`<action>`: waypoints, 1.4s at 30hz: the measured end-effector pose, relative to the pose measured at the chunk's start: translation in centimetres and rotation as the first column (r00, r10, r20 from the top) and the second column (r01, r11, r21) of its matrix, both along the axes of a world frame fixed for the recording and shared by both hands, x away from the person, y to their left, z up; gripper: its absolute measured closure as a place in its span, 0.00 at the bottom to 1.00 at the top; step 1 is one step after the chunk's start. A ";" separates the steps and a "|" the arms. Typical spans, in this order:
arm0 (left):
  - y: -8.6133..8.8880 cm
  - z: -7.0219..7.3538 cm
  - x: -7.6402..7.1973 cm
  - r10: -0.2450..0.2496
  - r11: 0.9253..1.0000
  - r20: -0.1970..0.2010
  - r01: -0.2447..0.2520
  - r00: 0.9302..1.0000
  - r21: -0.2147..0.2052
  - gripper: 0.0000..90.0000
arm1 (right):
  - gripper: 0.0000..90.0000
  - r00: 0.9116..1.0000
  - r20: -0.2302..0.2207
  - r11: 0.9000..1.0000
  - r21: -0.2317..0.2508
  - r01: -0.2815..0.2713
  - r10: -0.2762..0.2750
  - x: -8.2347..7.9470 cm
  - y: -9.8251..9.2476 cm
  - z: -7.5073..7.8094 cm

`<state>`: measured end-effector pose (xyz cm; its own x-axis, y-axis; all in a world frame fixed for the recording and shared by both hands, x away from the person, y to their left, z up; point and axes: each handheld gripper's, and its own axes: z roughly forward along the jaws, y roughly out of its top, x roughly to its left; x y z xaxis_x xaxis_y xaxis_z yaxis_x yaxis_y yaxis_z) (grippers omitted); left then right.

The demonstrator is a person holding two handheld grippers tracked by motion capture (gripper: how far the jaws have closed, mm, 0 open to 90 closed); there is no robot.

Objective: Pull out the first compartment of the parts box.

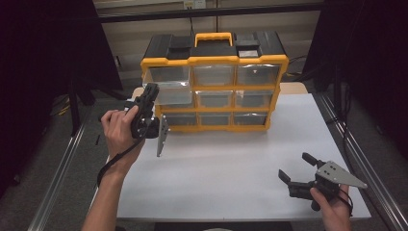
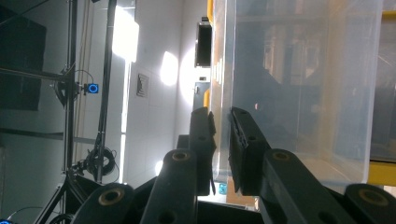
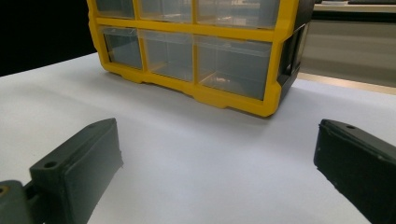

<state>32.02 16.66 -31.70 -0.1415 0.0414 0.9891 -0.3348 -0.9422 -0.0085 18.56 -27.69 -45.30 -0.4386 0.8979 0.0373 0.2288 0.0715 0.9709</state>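
Note:
A yellow and black drawer cabinet (image 1: 214, 59) stands at the back of the white table (image 1: 231, 163). Its top-left clear drawer (image 1: 169, 85) is pulled partway out. My left gripper (image 1: 150, 91) is at that drawer's left front corner. In the left gripper view the jaws are shut (image 2: 222, 128) on the thin clear wall of the drawer (image 2: 289, 93), which looks empty. My right gripper (image 1: 295, 168) rests low over the table's front right, held by a hand. Its jaws are open (image 3: 217, 154) with nothing between them, pointing toward the cabinet (image 3: 233, 100).
The cabinet's other clear drawers (image 1: 214, 98) are pushed in. A yellow carry handle (image 1: 213, 36) sits on its top. Metal rails (image 1: 358, 163) run along both table sides. Dark curtains (image 1: 43, 57) hang left and right.

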 end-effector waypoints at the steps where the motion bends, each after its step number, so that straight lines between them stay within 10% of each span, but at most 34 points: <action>1: -0.1 0.0 -0.1 0.000 1.000 0.007 0.000 1.000 0.007 0.89 | 0.00 1.000 -0.001 1.000 -0.003 -0.002 0.002 0.0 0.0 0.0; 42: -0.1 -0.1 -1.2 0.003 0.999 0.015 -0.004 1.000 0.054 0.89 | 0.00 1.000 -0.005 1.000 0.004 -0.019 0.019 0.1 0.1 -0.2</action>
